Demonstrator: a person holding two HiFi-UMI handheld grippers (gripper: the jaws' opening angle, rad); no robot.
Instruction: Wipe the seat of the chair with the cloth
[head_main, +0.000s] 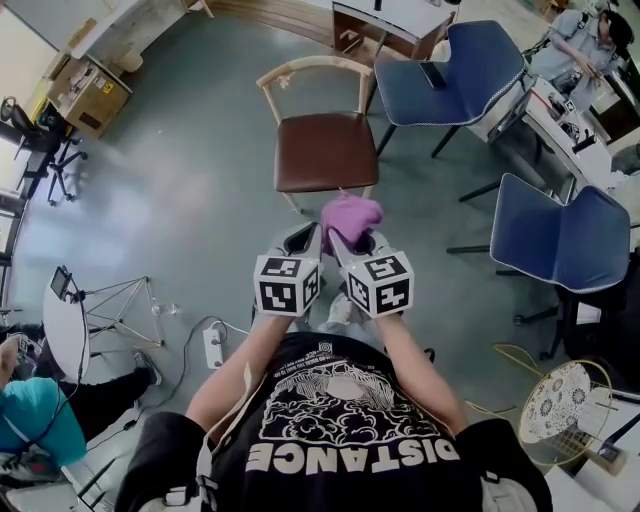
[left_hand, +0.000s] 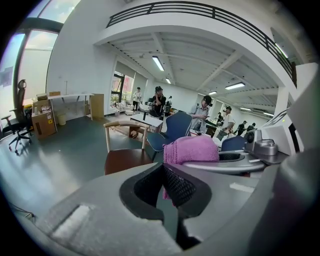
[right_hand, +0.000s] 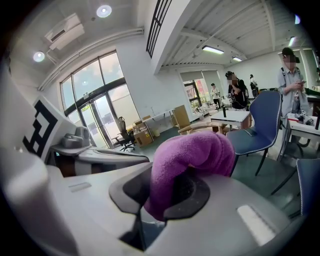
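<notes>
Right gripper (head_main: 347, 238) is clamping tight on the bunched purple cloth (head_main: 350, 214), left gripper (head_main: 304, 240) is hanging closed and empty beside it, just short of the brown chair seat (head_main: 325, 152).

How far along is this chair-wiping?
Done: the right gripper has the cloth clamped. In hand: it hangs in the air just short of the chair. Left: all the wiping, since the cloth isn't touching the seat yet. The left gripper is shut, empty.

A bunched purple cloth (head_main: 350, 215) is sitting pinched in the right gripper (right_hand: 165, 197), at six o'clock of the upright brown-seated chair (head_main: 325, 150).
</notes>
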